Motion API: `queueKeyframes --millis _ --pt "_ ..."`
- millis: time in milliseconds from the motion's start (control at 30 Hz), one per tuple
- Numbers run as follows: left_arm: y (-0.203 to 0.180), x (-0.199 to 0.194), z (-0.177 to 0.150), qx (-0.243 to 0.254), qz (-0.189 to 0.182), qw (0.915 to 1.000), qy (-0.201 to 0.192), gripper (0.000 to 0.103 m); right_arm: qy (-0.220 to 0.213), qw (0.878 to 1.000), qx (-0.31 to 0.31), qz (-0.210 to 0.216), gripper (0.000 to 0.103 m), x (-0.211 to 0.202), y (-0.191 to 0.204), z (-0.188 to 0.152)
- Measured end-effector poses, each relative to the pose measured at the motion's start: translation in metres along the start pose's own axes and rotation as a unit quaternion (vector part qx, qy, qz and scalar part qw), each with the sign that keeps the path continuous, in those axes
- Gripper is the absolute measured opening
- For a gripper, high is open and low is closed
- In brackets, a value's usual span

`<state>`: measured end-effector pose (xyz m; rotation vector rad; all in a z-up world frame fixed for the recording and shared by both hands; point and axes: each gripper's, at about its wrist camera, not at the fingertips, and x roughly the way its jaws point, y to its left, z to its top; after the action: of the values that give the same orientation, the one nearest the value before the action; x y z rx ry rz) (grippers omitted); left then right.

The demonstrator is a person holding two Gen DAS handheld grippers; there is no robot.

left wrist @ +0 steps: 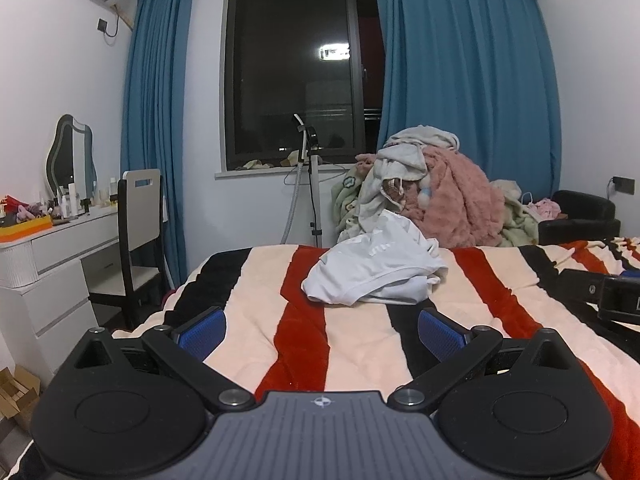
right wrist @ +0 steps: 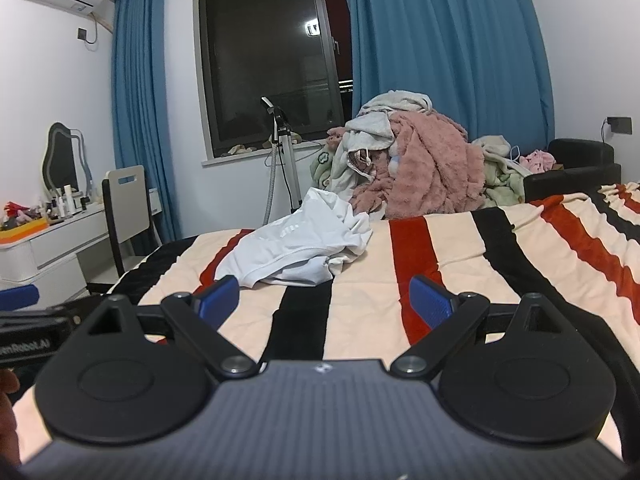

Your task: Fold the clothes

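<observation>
a bed point(left wrist: 360, 340) under a striped blanket point(right wrist: 460, 264), with a crumpled white garment point(left wrist: 376, 276) lying on it.

One crumpled white garment point(left wrist: 376, 270) lay near the far edge of the one striped cream, red and black blanket point(left wrist: 248, 304). Two black grippers with blue pads were there, the left gripper point(left wrist: 322, 330) and the right gripper point(right wrist: 324, 300). Beyond the far edge stood one heap of clothes point(left wrist: 436, 192), its pieces too tangled to count, perhaps five.
</observation>
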<state>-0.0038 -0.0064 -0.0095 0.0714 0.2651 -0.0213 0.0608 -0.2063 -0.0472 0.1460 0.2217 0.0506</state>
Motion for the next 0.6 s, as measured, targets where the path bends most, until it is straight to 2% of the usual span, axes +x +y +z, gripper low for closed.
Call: queueKeyframes --millis 133,267,367,467,600 --pt "0.0 0.003 -0.002 -0.001 0.001 1.0 0.003 0.103 -0.003 1.0 -0.013 -0.002 0.093 0.0 0.003 -0.001" --pt "0.0 0.011 -0.005 0.003 -0.019 0.9996 0.018 0.103 0.003 1.0 -0.007 -0.001 0.093 0.002 0.001 -0.001" --pt "-0.001 0.023 -0.003 0.007 -0.038 0.9987 0.032 0.103 -0.008 1.0 0.0 -0.023 0.093 0.002 -0.005 0.002" --pt "-0.006 0.046 0.006 0.022 -0.048 0.9975 0.047 0.103 -0.02 0.998 0.022 -0.046 0.093 0.009 -0.011 0.021" --pt "-0.013 0.099 0.012 0.035 -0.052 0.9956 0.069 0.103 -0.076 0.995 0.05 -0.042 0.093 0.012 -0.021 0.058"
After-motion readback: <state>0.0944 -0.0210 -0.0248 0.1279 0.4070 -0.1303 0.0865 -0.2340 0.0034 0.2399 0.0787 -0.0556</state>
